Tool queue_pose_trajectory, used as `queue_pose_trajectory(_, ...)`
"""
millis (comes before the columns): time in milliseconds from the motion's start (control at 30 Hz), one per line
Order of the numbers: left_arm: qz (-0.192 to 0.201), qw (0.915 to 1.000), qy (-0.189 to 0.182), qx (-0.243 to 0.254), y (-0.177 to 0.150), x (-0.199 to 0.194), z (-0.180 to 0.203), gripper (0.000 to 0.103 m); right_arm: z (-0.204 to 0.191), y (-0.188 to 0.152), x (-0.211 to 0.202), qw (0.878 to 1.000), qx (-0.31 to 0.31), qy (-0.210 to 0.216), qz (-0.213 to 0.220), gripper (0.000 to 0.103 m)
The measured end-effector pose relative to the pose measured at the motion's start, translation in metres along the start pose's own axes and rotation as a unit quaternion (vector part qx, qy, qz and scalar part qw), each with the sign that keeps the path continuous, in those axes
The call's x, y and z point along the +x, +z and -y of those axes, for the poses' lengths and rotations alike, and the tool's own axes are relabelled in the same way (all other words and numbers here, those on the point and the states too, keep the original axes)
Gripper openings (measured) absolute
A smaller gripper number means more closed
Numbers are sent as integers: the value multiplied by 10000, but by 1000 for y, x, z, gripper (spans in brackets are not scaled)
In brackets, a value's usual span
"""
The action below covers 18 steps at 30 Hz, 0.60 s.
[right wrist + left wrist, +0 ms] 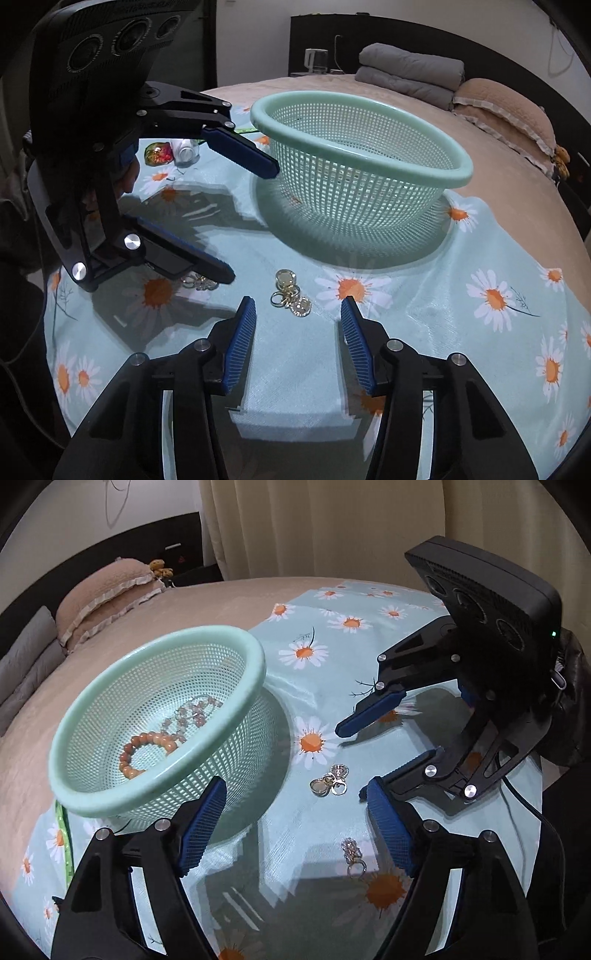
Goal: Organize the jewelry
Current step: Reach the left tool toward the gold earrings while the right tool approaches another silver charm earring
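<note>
Left wrist view: left gripper (295,823) jaws apart, gripping nothing, hanging over the daisy cloth (303,893). One small ring piece (354,856) lies near its right pad; a second ring cluster (330,783) sits further out, between both tools. Mint basket (236,638) to the left already has a bead bracelet (146,751) and a paler bead strand (192,716) inside. Right gripper (349,764) comes in from the right, jaws apart.

Right wrist view: right gripper (297,332) jaws apart, empty, the ring cluster (290,293) just ahead of the tips. Best to straddle the cluster, lower the pads to the cloth and close slowly; the satin could bunch and the rings could slip.
</note>
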<state>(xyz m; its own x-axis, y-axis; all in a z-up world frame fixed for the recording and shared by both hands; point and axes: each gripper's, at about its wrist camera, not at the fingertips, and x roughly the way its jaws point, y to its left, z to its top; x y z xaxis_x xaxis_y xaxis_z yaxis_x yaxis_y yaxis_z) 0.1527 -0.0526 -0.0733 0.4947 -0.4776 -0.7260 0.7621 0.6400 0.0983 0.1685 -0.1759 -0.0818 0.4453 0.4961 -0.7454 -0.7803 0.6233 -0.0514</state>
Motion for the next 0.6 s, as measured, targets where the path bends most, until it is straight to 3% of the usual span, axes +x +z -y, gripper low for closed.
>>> queue_pose_trajectory(167, -133, 9996, -238, -38, 0, 12, -10, 74, -2, 5, 13, 9998, -141, 105, -75, 34)
queue_pose_trajectory(233, -192, 9995, -242, -36, -2, 15, -10, 73, -3, 8, 18, 9994, -165, 267, -128, 19)
queue_pose_trajectory(267, -229, 9994, -253, -28, -2, 18, -10, 73, -5, 8, 18, 9992, -206, 325, -146, 17)
queue_pose_trajectory(600, -351, 9954, -752, 471, 0, 27, 11, 73, 1, -11, 4, 9994, 17, 331, -115, 16)
